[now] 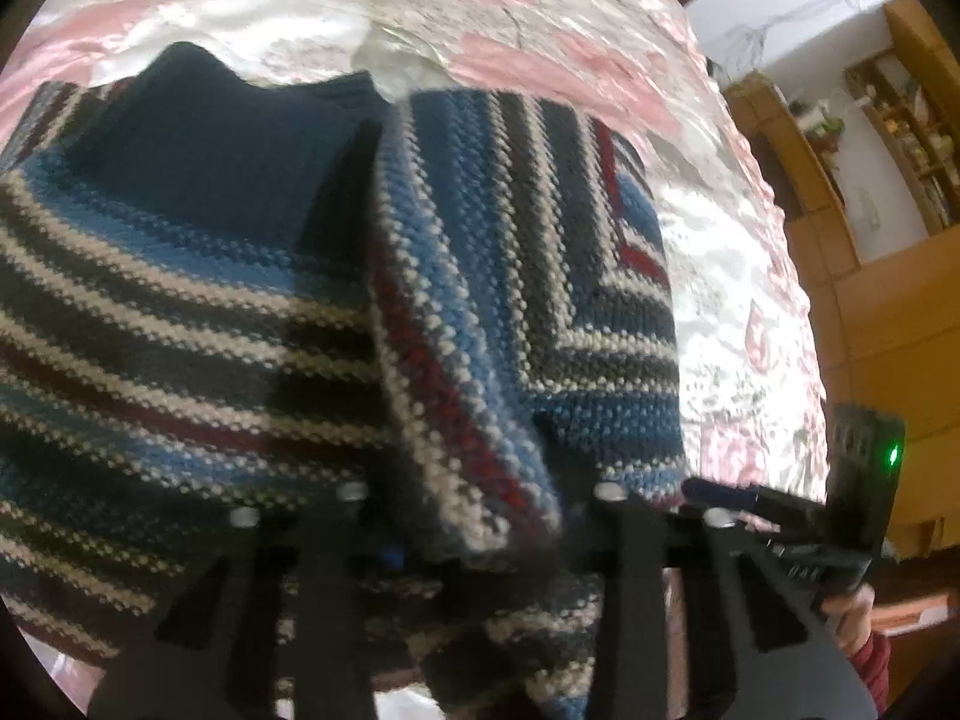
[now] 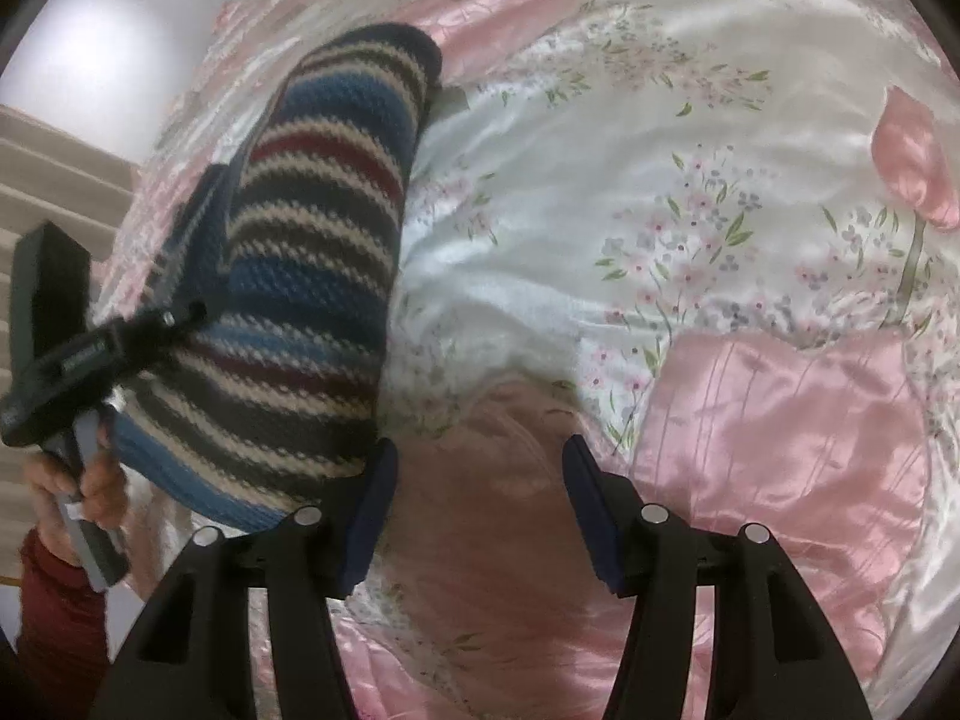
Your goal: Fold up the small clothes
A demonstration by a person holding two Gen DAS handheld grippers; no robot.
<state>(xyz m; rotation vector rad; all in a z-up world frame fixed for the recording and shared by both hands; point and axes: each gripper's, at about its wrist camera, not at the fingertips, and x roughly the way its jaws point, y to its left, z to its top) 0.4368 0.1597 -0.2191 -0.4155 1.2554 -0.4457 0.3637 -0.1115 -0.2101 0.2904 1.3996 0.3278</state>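
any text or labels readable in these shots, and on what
None can be read.
White lettering on the left gripper: too blurred.
Pale markings on the right gripper: too blurred.
Sweater and bedspread: stripes and flowers only, no text.

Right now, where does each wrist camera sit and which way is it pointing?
Left wrist: behind the left gripper, looking along its fingers into the striped sweater bunched between them; a hand holding the right gripper shows at right.
Right wrist: behind the right gripper, facing down at the floral bedspread; fingers apart, nothing between them; a hand with the left gripper shows at left.
Shared: the sweater, the bedspread, and each other's gripper.
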